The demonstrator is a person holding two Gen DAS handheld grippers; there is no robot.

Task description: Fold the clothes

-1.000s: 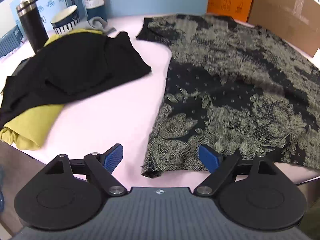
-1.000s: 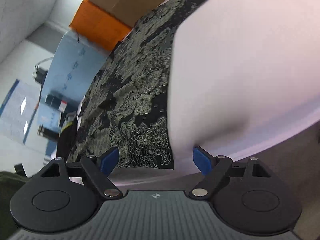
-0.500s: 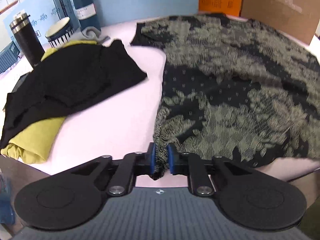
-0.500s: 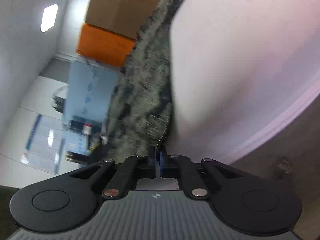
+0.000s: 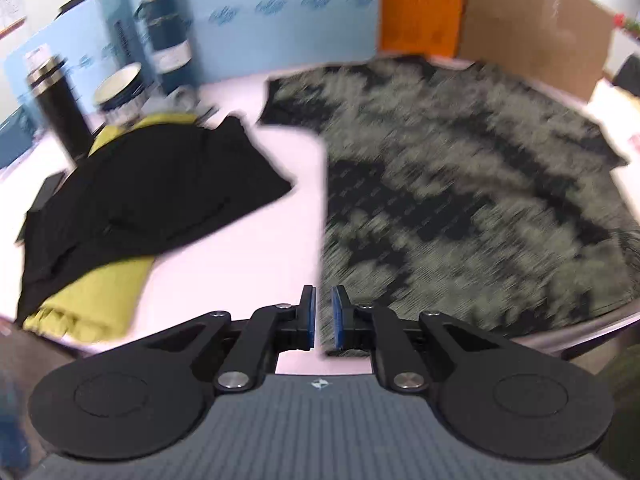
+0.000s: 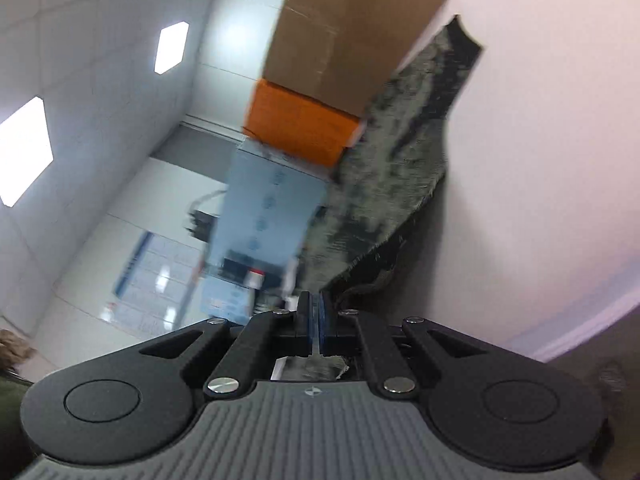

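A black shirt with a pale lace-like pattern (image 5: 460,184) lies spread on the pale pink table (image 5: 240,264), blurred by motion. My left gripper (image 5: 323,312) hovers at the shirt's near left corner. Its jaws are opening, and the narrow gap between the blue pads shows only pale table. The shirt's edge runs down beside the right pad. In the right wrist view, my right gripper (image 6: 316,320) is shut on the hem of the shirt (image 6: 392,184). The cloth rises off the table (image 6: 540,160) towards the pads.
A black garment (image 5: 160,188) lies over a yellow one (image 5: 104,296) at the left. Behind them stand a dark flask (image 5: 60,104), a bowl (image 5: 120,88) and a canister (image 5: 166,28). A blue panel (image 5: 280,20), orange box (image 5: 420,8) and cardboard box (image 5: 532,28) line the back.
Both grippers closed on the shirt's near hem and rose. The left pads have since parted slightly and no cloth shows between them. The right gripper lifted its corner and tilted upward.
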